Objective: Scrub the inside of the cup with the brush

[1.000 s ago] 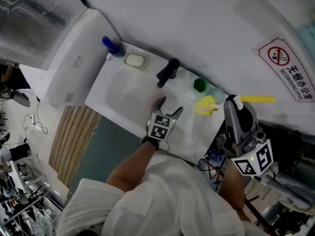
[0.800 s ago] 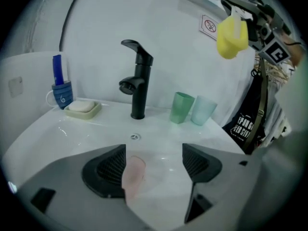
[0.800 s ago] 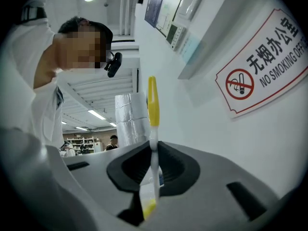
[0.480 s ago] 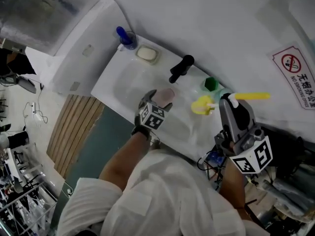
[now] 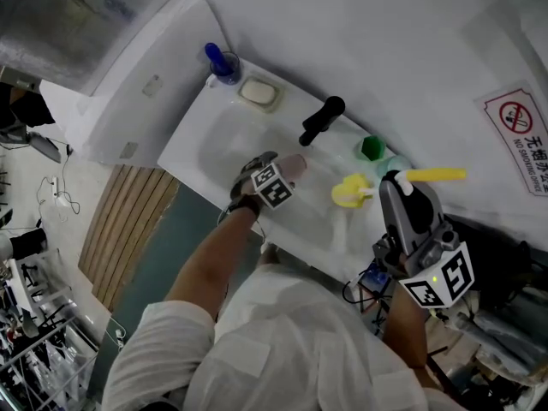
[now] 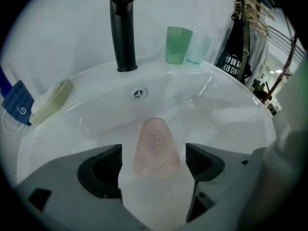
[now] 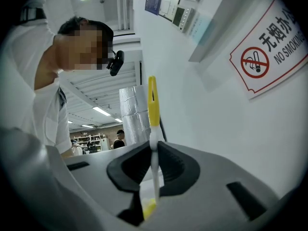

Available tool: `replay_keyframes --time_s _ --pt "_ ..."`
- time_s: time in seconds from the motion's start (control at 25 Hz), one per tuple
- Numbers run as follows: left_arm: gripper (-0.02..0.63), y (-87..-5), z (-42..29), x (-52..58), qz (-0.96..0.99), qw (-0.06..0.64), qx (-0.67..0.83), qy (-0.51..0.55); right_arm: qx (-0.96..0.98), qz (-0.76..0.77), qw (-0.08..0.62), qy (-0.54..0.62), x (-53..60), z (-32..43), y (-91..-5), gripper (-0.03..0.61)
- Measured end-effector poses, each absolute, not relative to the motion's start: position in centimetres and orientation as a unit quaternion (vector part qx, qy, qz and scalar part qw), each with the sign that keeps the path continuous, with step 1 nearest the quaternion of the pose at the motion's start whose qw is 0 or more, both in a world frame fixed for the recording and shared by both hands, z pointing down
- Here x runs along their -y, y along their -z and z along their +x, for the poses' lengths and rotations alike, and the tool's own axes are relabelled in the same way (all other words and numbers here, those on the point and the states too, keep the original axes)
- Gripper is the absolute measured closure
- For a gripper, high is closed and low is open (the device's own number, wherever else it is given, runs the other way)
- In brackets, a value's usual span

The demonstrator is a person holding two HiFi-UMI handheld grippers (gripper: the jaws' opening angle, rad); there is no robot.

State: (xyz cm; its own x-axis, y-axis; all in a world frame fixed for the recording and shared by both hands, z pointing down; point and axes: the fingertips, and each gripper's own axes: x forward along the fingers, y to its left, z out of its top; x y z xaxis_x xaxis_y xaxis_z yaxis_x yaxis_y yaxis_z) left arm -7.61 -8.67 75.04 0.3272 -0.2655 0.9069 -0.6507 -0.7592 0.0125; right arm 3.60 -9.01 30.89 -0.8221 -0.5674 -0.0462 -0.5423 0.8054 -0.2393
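As framed in the head view: left forearm stretched out over white sink (image 5: 201,157), left gripper (image 5: 278,171) pitched steeply down beside pink cup (image 5: 295,164). Right gripper (image 5: 396,182) held level off basin's edge, clamped on brush (image 5: 437,175). Left fingertips hard to make out from above.

Left gripper view: jaws just opening, now wide and released. Cup (image 6: 155,143) lying in basin between them, pads clear of it, near end blurred.

Right gripper view: jaws clenched on brush's (image 7: 152,105) white shaft, yellow handle upward, lower end cut off.
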Motion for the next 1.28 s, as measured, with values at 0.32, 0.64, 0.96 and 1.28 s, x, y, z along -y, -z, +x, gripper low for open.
replay_keyframes --time_s 0.32,0.64,0.96,1.28 --pt "0.261 -76.6 -7.9 8.6 0.777 0.222 0.272 -0.523 -0.944 -0.301 0.057 0.12 9.2 3.8 -31.8 0.54" --pt "0.267 -73.2 -6.1 7.0 0.807 0.124 0.216 -0.536 -0.939 -0.314 0.07 0.119 9.3 4.9 -31.3 0.54" --pt "0.402 -71.1 -1.0 5.8 0.83 0.073 0.16 -0.53 -0.93 -0.34 0.084 0.114 8.5 7.5 -30.6 0.54" --pt "0.326 -71.4 -0.4 5.5 0.839 0.101 0.185 -0.502 -0.917 -0.369 0.092 0.118 7.8 10.1 -30.9 0.54"
